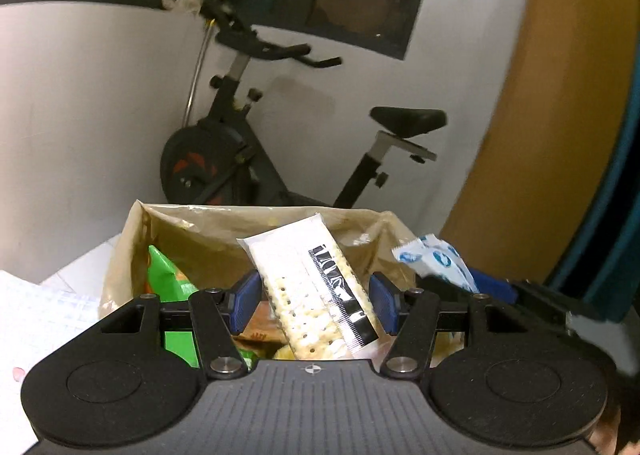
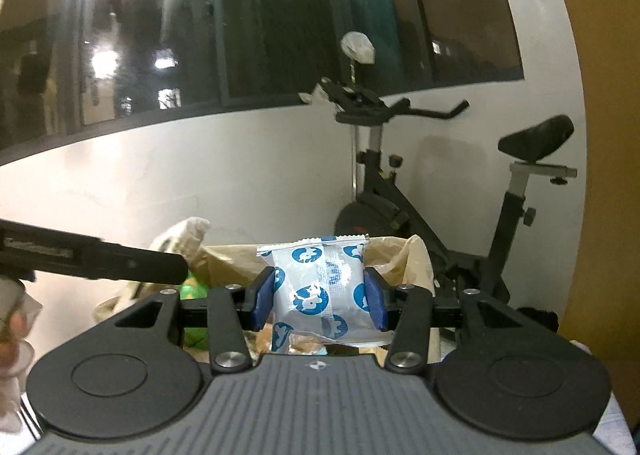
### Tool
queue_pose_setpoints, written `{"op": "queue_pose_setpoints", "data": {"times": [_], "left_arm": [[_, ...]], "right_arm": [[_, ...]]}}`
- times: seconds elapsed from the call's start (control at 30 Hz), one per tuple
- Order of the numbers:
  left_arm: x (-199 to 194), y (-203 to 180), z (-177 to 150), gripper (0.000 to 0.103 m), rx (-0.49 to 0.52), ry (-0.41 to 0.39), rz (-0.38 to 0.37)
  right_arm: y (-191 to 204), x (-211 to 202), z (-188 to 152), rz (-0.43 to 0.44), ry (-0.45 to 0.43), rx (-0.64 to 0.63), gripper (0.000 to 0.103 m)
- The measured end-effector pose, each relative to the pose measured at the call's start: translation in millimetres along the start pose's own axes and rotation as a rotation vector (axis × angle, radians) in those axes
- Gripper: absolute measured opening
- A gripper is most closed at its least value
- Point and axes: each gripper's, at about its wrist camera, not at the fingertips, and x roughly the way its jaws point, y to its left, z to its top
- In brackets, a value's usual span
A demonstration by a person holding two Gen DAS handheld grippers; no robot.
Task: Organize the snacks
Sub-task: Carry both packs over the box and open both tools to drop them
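Behind everything, white wall (image 1: 80,115) under dark window (image 2: 280,35), with exercise bike (image 1: 248,159) parked against it and orange panel (image 1: 560,95) closing off the right edge. Open air between bike and the nearer things.

In front, tan bag (image 1: 192,231) standing open-mouthed, rim crumpled, green packet (image 1: 164,275) leaning inside along its left wall, more wrappers low in its middle. Left of the bag, a pale strip of tabletop (image 1: 40,315), blurred.

Over the bag's mouth, left tool (image 1: 316,301) partly closed, blue pads pressed on both sides of cracker pack (image 1: 316,287), which tilts with its top end leaning left, clear of the rim. Just right of it, right tool (image 2: 320,301) closed narrower on blue-spotted pouch (image 2: 320,287), held upright, top seam above the bag's far edge. Pouch and cracker pack apart, a gap between them. In the right wrist view, the left tool's black side reaching in from the left edge.
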Motion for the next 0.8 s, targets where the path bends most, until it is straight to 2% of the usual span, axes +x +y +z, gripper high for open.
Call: {"op": "queue_pose_setpoints", "data": {"times": [0.23,0.33,0.37,0.5,0.8], "left_arm": [[26,2,-4,0.063,0.049,0.064,0.081],[29,10,-3,0.077,0.03,0.076,0.058],[28,13,-3,0.078,0.023,0.07,0.056],[11,21,-4,0.078,0.023,0.048,0.066],[-55,36,-16,0.077,0.028,-0.004,0.083]], "right_arm": [[12,26,-15,-0.046,0.066,-0.065,0.049],[11,28,-22,-0.055,0.086,-0.065,0.052],[10,27,-24,-0.056,0.085,-0.063,0.057],[8,16,-23,-0.039,0.058,-0.055,0.071],[17,-29,-17,-0.014,-0.002,-0.046,0.072]]}}
